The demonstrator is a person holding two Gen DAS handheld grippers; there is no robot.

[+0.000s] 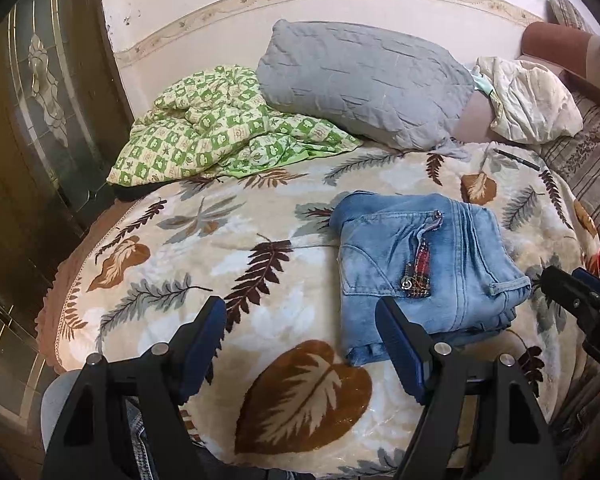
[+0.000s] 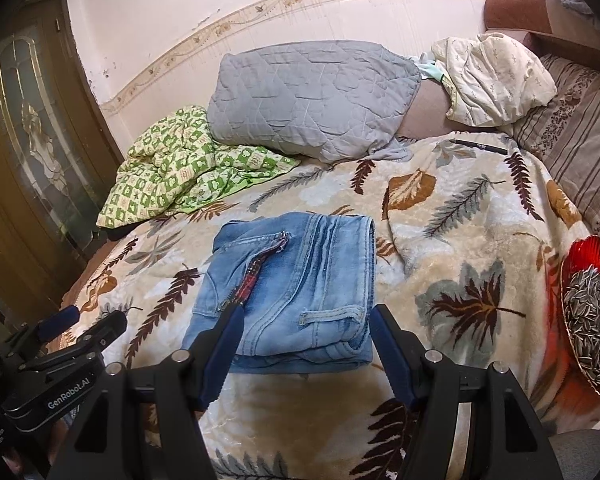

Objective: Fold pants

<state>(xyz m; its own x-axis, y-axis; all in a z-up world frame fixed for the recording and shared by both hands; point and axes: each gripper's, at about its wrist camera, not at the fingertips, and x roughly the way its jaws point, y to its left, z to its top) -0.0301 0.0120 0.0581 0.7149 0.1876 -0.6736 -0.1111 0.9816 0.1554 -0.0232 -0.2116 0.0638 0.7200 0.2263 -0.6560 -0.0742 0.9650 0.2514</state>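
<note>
A pair of light blue jeans (image 1: 420, 264) lies folded into a compact bundle on the leaf-patterned blanket (image 1: 220, 248); it also shows in the right wrist view (image 2: 296, 284). My left gripper (image 1: 300, 320) is open and empty, above the blanket just left of the jeans' near edge. My right gripper (image 2: 306, 320) is open and empty, its fingers spread just above the near edge of the bundle. The right gripper shows at the right edge of the left wrist view (image 1: 556, 276), and the left gripper at the lower left of the right wrist view (image 2: 88, 320).
A grey quilted pillow (image 2: 312, 96), a green checked cloth (image 2: 180, 168) and a cream cloth (image 2: 496, 80) lie at the back by the wall. A black pen (image 2: 480, 145) lies on the blanket. A red dish of sunflower seeds (image 2: 592, 312) sits at the right.
</note>
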